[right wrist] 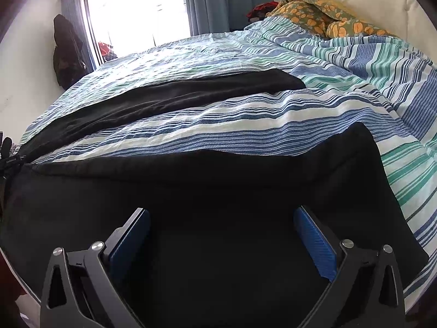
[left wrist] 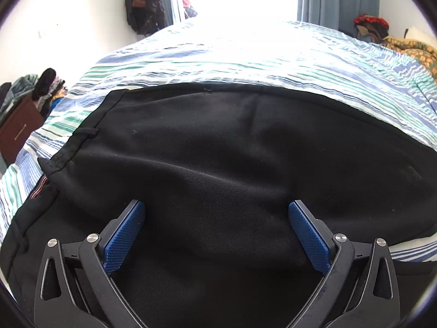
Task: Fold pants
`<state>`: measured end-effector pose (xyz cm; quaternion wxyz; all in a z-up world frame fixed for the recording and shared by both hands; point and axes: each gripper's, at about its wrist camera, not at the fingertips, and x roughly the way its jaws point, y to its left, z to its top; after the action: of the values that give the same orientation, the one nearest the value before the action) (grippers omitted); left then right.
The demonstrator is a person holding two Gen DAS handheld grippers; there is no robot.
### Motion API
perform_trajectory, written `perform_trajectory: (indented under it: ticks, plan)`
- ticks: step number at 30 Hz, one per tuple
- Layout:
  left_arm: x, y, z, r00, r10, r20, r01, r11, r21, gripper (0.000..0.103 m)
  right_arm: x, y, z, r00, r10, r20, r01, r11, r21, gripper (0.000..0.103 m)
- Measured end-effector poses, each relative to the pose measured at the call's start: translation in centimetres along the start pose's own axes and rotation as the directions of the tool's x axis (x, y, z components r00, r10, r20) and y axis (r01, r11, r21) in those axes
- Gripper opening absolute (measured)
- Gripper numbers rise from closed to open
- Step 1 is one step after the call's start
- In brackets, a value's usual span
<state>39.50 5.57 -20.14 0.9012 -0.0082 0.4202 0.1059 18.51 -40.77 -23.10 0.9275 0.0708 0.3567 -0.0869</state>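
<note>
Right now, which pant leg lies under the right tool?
The near leg, spread directly beneath the open right tool; the far leg lies apart, across a band of striped bedspread.

No legible txt/labels anywhere in either view.

Left gripper [left wrist: 217,209] and right gripper [right wrist: 221,217], each with blue-padded fingers [left wrist: 124,239] spread wide, holding nothing

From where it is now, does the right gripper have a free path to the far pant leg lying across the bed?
Probably yes. The right gripper is open over the near leg, and only bare striped bedspread lies between it and the far pant leg. Nothing blocks the way.
</note>
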Motion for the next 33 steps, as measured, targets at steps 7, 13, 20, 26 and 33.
perform_trajectory:
  ticks: [7, 13, 20, 26, 33]
  plan:
    - [0.0, 0.04, -0.01, 1.0, -0.001, 0.0, 0.001, 1.0, 0.0, 0.103, -0.06, 0.05, -0.03, 1.0, 0.002, 0.003, -0.002, 1.0, -0.006, 0.103]
    - [0.01, 0.03, -0.01, 1.0, 0.0, 0.0, 0.0, 1.0, 0.0, 0.103, -0.06, 0.13, -0.02, 1.0, 0.001, 0.004, -0.001, 1.0, -0.007, 0.103]
    - [0.02, 0.05, 0.0, 1.0, 0.0, 0.0, 0.0, 1.0, 0.0, 0.103, -0.05, 0.08, 0.02, 1.0, 0.001, 0.005, -0.001, 1.0, -0.007, 0.103]
    - [0.02, 0.05, -0.01, 1.0, 0.0, 0.0, 0.0, 1.0, 0.0, 0.103, -0.02, 0.06, 0.04, 1.0, 0.001, 0.005, -0.001, 1.0, -0.008, 0.103]
    - [0.03, 0.06, 0.0, 1.0, 0.0, 0.0, 0.0, 1.0, 0.0, 0.103, -0.02, 0.05, 0.01, 1.0, 0.001, 0.006, -0.001, 1.0, -0.008, 0.103]
